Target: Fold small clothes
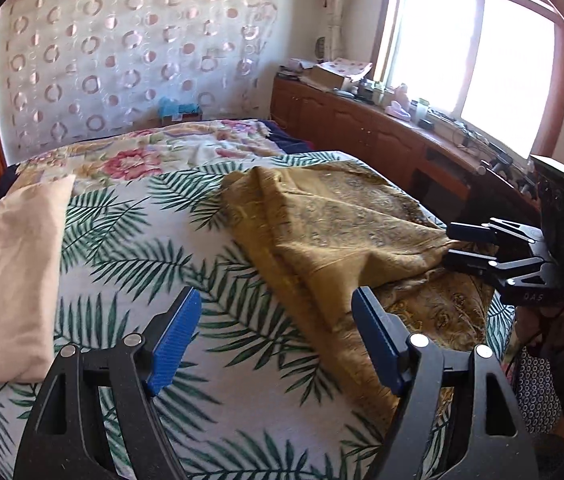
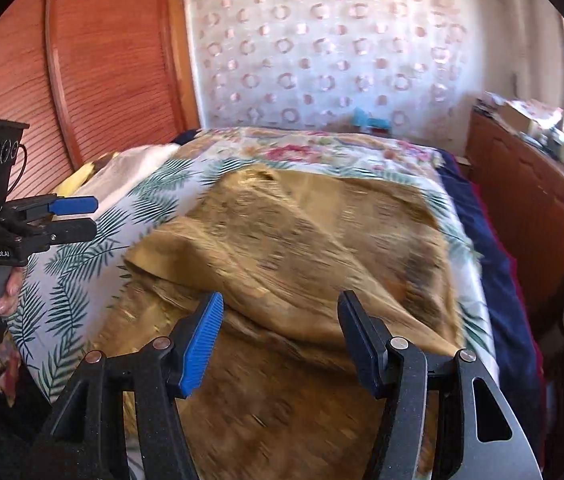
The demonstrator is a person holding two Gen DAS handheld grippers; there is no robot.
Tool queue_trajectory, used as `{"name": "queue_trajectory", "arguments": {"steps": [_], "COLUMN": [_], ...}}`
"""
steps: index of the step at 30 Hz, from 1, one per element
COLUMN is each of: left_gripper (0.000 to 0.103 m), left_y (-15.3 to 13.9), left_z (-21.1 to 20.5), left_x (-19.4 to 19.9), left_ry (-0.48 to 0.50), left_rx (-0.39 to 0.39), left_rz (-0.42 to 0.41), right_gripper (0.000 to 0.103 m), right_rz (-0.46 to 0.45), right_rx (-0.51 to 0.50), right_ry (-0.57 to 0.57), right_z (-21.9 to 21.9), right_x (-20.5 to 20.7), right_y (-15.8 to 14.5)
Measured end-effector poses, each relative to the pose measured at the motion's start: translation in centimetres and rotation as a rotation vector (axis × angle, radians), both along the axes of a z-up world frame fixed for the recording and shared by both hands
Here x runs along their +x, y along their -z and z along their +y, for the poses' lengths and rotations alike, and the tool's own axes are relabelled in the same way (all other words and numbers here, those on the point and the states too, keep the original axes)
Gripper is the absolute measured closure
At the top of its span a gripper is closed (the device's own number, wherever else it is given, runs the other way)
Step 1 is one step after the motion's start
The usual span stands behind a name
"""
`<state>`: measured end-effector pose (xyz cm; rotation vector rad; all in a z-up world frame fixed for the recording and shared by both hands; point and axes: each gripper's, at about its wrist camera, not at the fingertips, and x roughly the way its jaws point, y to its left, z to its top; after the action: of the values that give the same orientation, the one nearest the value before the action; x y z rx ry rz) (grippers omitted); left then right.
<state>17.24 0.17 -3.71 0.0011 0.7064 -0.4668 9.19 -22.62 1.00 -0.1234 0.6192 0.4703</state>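
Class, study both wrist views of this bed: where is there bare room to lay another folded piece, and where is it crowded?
Free: the palm-leaf sheet between the folded beige cloth and the mustard patterned garment, and its near strip below the left gripper. Crowded: the bed's window side, under the garment, and the cluttered wooden cabinet top by the window.
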Motion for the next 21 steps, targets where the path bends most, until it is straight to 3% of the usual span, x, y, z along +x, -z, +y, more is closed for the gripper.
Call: {"name": "queue_trajectory", "arguments": {"steps": [7, 21], "left_gripper": [0.025, 0.025], "left_y": [1.0, 3.5], "left_z": [1.7, 2.9], "left_x": [0.2, 2.4], "left_ry": [-0.026, -0.025], "left_rx": [0.048, 0.022], "left_rz": [-0.003, 0.057], "right_gripper": [0.041, 0.031], "right_rz": [0.058, 0.136], "right_rx": [-0.07, -0.247], "right_ry": [-0.126, -0.24], "right_z": [4.2, 8.3], "right_x": [3.7, 7.9], "right_y": [0.7, 2.6]}}
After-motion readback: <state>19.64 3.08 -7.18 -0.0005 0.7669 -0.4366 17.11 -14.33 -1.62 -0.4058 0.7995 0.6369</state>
